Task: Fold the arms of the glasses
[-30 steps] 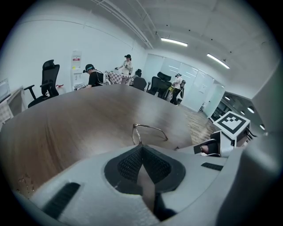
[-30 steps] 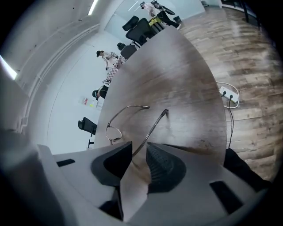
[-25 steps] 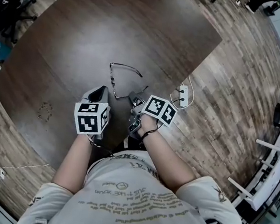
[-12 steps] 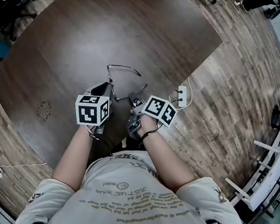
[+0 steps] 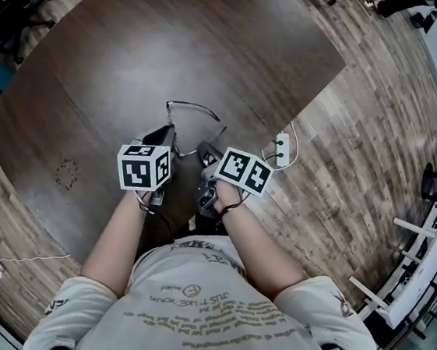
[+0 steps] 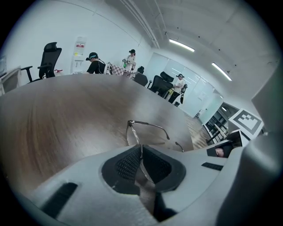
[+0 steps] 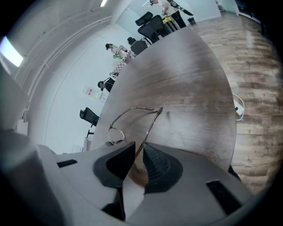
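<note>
Glasses [image 6: 133, 134] gripped by 2 grippers
Left gripper [image 6: 141, 153] pinches the lens rim; right gripper [image 7: 139, 154] clamps narrowly on 1 unfolded arm's end

Pale printed short-sleeved T-shirt [image 5: 203, 310]; left gripper [image 5: 165, 135] and right gripper [image 5: 206, 150] carry black-and-white cubes [image 5: 143, 166].

Dark wooden table [image 5: 137, 67] fills the middle, a white power strip [image 5: 285, 149] lies on the plank floor [image 5: 363, 140] just off its edge, black office chairs [image 6: 49, 57] and people [image 6: 93, 65] show beyond.
</note>
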A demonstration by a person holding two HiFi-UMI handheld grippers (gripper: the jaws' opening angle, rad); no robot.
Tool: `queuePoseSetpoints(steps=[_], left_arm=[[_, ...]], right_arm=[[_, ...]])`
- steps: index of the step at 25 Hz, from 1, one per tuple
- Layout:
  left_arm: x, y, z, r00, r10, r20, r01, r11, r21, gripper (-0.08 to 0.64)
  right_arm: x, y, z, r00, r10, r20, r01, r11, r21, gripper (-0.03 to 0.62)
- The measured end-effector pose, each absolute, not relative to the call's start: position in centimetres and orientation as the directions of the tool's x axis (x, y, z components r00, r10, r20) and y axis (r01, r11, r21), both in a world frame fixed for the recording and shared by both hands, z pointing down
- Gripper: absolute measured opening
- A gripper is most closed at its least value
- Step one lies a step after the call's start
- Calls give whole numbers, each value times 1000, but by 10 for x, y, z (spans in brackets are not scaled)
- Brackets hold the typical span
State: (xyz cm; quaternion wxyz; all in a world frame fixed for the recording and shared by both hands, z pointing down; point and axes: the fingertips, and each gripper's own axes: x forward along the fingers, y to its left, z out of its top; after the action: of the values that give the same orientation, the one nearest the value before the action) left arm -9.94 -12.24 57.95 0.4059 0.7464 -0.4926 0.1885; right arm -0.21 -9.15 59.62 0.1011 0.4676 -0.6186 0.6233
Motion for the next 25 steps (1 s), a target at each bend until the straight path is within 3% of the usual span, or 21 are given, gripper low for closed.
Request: queuePoseSetpoints(steps=[6,25], left_arm=[[-100,-122,581,441,-582,683,-890,-186,416,15],[-98,-123,580,446,-582,680,-891,-215,400,15]], right_arm=[[-11,-100,591,-528,-444,724,-776,-93,-624,63],[-23,-121,585,-509,-453,732,-837,62,-544,54]])
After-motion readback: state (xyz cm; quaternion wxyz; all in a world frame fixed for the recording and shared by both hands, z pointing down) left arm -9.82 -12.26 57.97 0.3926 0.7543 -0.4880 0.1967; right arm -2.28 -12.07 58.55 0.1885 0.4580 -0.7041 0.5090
